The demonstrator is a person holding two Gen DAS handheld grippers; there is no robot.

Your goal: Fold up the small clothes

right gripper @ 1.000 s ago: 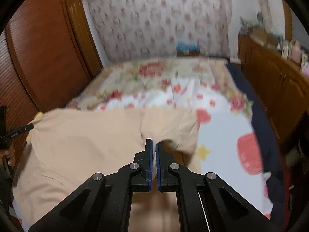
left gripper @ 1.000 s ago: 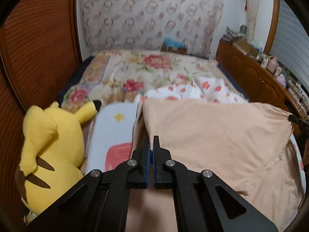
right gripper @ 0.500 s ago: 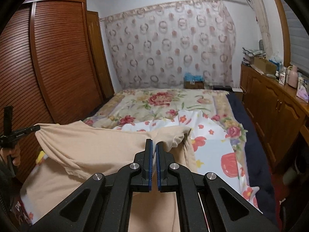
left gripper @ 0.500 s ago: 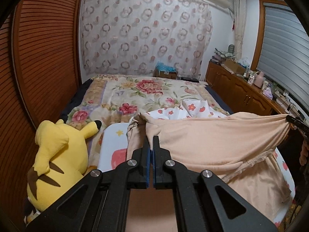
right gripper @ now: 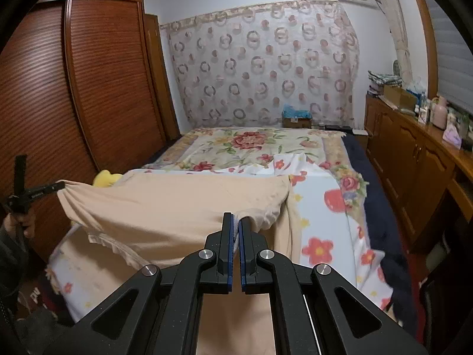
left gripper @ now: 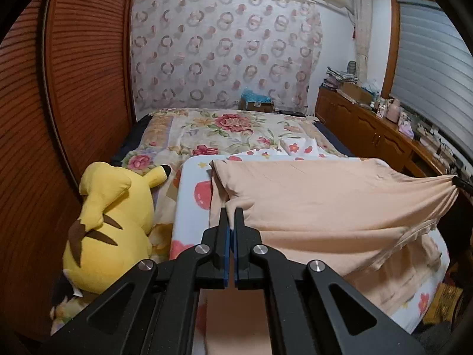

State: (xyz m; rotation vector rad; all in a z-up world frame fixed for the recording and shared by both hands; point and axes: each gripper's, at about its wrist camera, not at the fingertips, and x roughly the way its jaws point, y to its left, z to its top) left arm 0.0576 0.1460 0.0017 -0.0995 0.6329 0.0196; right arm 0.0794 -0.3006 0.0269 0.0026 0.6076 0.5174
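Stretching across a wide bed [left gripper: 236, 130] under a flowered quilt, a peach cotton garment [left gripper: 325, 195] hangs taut between two tools.

The garment's far fold lies on the white fruit-print sheet [left gripper: 192, 195], its near part lifted above the mattress. A yellow plush toy [left gripper: 112, 222] sits beside it. The left tool [left gripper: 231, 211] is pinched on one fabric edge; the right tool [right gripper: 236, 222] is pinched on the opposite edge.
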